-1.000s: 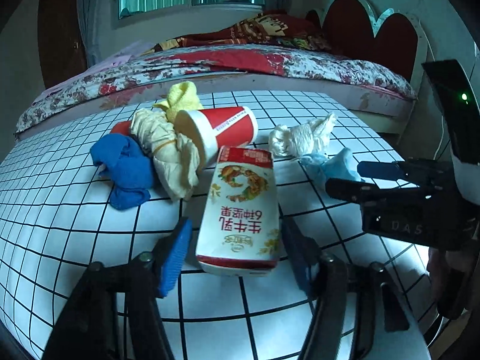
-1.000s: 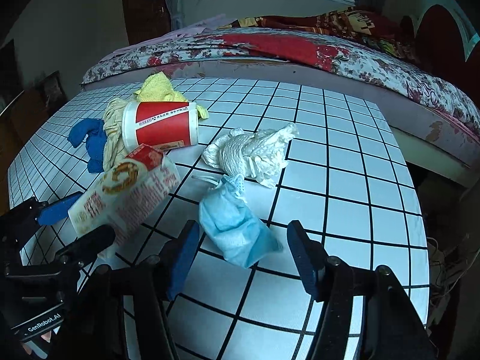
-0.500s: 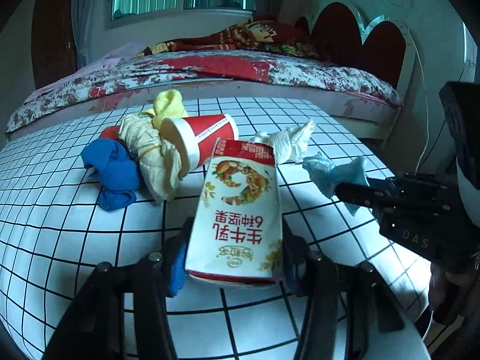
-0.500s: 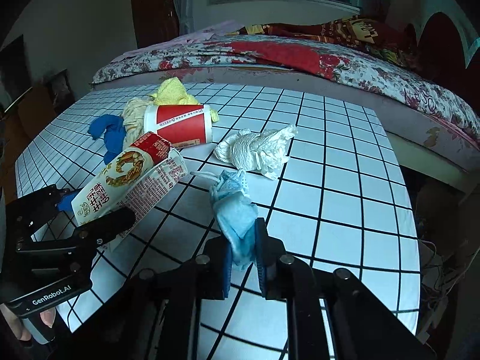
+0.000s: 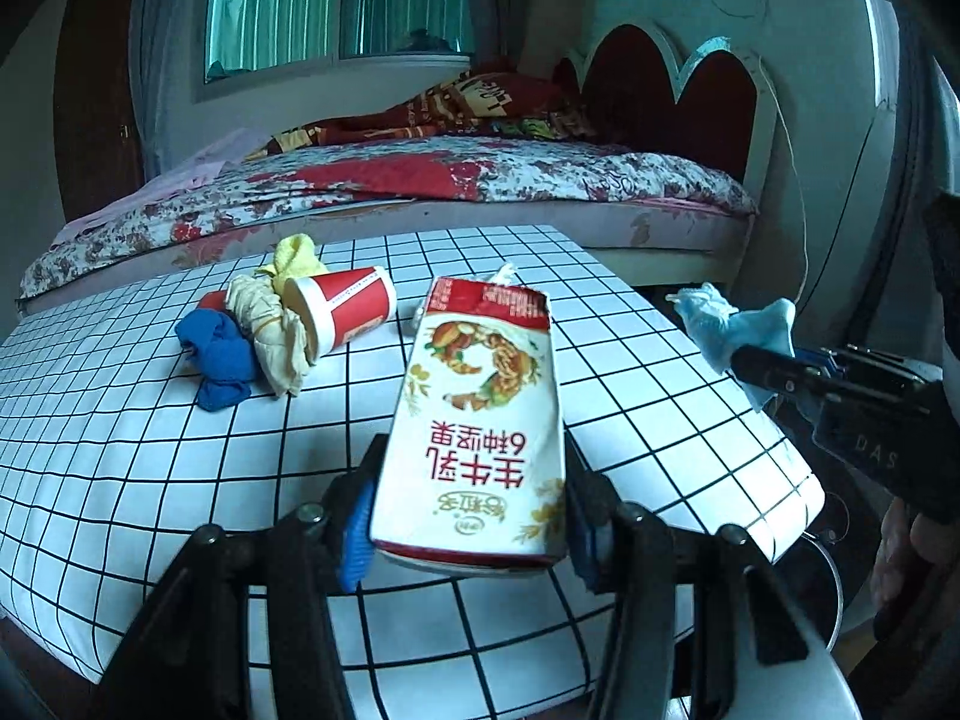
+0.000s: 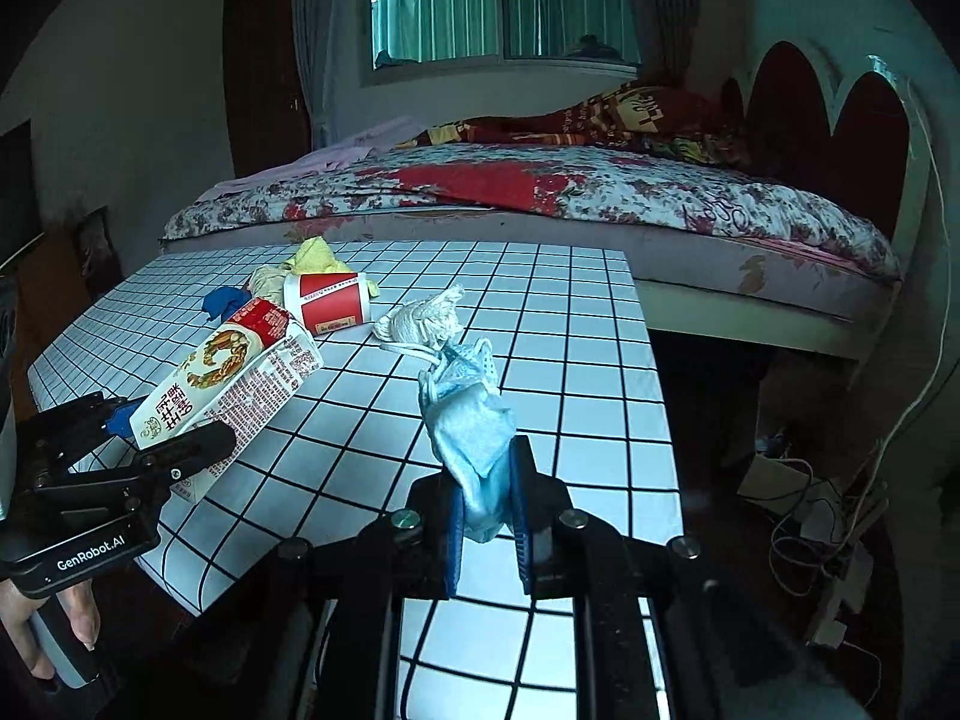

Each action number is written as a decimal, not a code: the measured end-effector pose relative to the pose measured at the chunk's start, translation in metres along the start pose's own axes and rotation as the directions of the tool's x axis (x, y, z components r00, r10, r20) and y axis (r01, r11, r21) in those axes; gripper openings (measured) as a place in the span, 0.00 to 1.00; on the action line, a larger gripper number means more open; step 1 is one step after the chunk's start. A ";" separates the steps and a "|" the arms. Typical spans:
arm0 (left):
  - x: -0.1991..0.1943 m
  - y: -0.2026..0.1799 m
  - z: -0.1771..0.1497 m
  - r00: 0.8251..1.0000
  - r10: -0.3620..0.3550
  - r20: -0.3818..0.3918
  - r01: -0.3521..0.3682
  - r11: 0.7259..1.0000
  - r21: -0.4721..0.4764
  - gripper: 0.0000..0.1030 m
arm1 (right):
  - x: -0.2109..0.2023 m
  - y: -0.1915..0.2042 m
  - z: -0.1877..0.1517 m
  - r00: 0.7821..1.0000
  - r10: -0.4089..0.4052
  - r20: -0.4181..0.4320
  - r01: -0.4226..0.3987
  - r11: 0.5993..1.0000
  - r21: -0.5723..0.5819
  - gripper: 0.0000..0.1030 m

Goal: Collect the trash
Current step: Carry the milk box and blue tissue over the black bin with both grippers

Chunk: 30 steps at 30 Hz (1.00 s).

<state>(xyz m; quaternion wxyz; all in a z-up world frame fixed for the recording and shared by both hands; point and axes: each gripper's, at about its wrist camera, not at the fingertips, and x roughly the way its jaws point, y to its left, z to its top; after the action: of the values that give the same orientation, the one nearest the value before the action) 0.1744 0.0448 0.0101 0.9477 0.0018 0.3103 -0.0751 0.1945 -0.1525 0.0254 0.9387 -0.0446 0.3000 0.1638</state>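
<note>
My left gripper (image 5: pixel 465 531) is shut on a red-and-white milk carton (image 5: pixel 480 420) and holds it lifted above the checked table (image 5: pixel 120 450). The carton also shows in the right wrist view (image 6: pixel 222 378). My right gripper (image 6: pixel 487 516) is shut on a crumpled blue face mask (image 6: pixel 471 426), raised above the table's front edge. The mask also shows in the left wrist view (image 5: pixel 735 327). A red paper cup (image 5: pixel 342 312) lies on its side on the table, with a crumpled white tissue (image 6: pixel 423 318) to its right.
Blue (image 5: pixel 219 354), beige (image 5: pixel 270 324) and yellow (image 5: pixel 294 255) cloths lie bunched left of the cup. A bed (image 6: pixel 540 192) with a floral cover stands behind the table. Cables (image 6: pixel 804 516) lie on the floor to the right.
Both grippers closed, the left on the carton and the right on the mask, then lifted them off the table and drew back toward its front edge.
</note>
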 end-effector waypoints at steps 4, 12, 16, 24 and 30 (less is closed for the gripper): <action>-0.010 -0.015 -0.004 1.000 -0.012 0.011 0.012 1.000 0.026 0.50 | -0.021 -0.010 -0.012 0.999 -0.029 0.037 0.028 0.999 0.022 0.14; -0.024 -0.051 -0.013 0.999 -0.049 0.023 0.047 0.996 0.069 0.50 | -0.058 -0.033 -0.038 0.996 -0.066 0.057 0.063 0.996 0.056 0.14; -0.029 -0.078 -0.017 0.996 -0.082 0.027 0.079 0.992 0.101 0.50 | -0.075 -0.051 -0.056 0.994 -0.098 0.052 0.093 0.991 0.094 0.14; -0.031 -0.130 -0.029 0.987 -0.163 0.001 0.160 0.970 0.182 0.50 | -0.098 -0.090 -0.089 0.986 -0.167 0.014 0.164 0.976 0.146 0.14; -0.029 -0.165 -0.039 0.974 -0.222 -0.036 0.224 0.948 0.226 0.50 | -0.113 -0.112 -0.114 0.979 -0.204 -0.024 0.205 0.965 0.166 0.14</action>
<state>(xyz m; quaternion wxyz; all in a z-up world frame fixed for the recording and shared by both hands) 0.1042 -0.1120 0.0027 0.9249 0.0762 0.3027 -0.2170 0.0828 -0.3100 -0.0042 0.9500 0.0032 0.3096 0.0403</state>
